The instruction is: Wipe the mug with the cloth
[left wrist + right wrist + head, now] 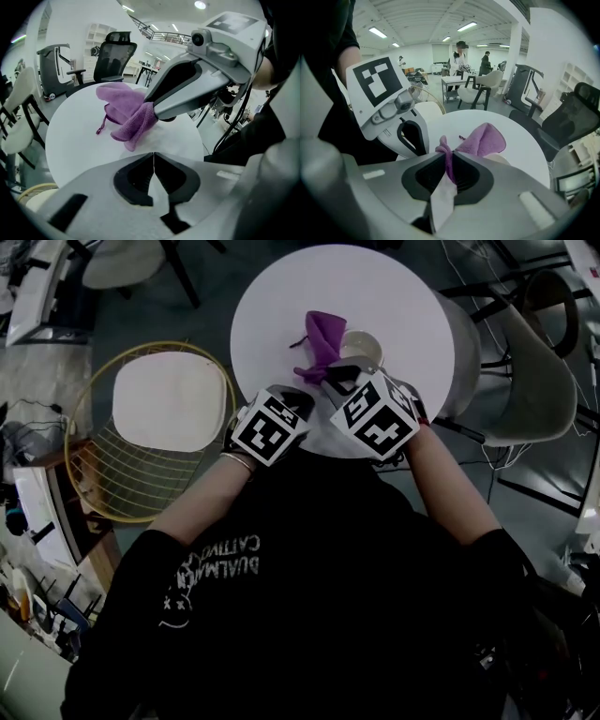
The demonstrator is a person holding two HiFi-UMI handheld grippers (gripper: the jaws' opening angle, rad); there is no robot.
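A purple cloth [323, 341] lies bunched on the round white table [281, 306], draped against a cream mug [364, 348]. My right gripper [325, 377] is shut on the cloth's near corner; in the right gripper view the fabric [485, 139] runs from between its jaws [450, 155] over the mug's rim [502, 160]. My left gripper [292, 396] hovers just to the left, shut, with nothing in it [153, 155]. In the left gripper view the cloth [123, 112] hangs from the right gripper [152, 107], which hides the mug.
A wire chair with a white cushion [169, 404] stands left of the table and a grey shell chair [536, 381] to its right. A black office chair [112, 56] is beyond the table. People stand far back in the room [461, 58].
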